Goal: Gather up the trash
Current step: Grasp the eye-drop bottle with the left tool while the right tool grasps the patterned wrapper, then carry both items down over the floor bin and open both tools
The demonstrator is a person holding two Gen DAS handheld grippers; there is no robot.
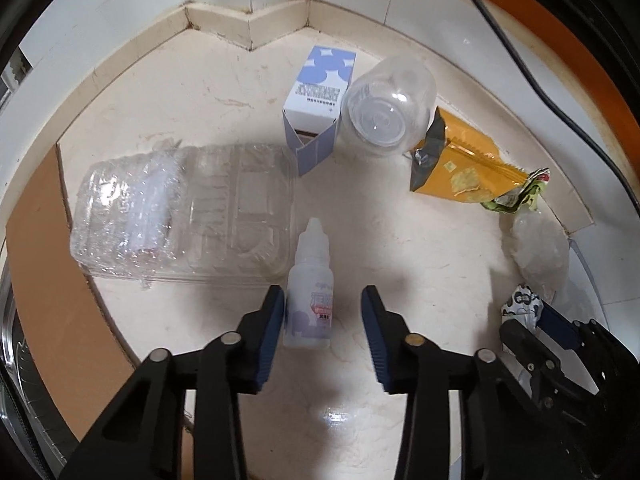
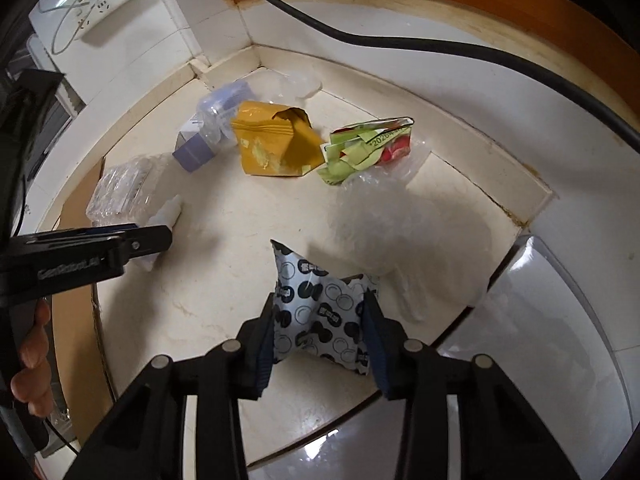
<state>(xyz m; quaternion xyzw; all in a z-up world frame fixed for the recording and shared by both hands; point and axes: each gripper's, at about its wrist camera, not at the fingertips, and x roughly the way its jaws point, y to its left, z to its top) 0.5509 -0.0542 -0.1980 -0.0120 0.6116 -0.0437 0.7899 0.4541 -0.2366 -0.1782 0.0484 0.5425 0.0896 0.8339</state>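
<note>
Looking down at the cream counter, I think I am only at the start of picking up the trash. Almost all of it is still lying here.

My left gripper is down over the small white dropper bottle. One blue pad touches the bottle's side, but the other pad stands apart from it, so the tongs are still spread and not pinching yet.

My right gripper is near the front edge of the counter. Its tongs are pinching the silver wrapper with black circles, which bulges out between the pads. That piece looks caught, but it still rests on the counter.

What is left: the clear plastic tray by the left edge, the blue and white box and the clear cup toward the back corner, the yellow pouch, the green and red wrapper, and the crumpled clear bag by the right edge.

I see no bin in either view, so I cannot tell where the trash will go.
</note>
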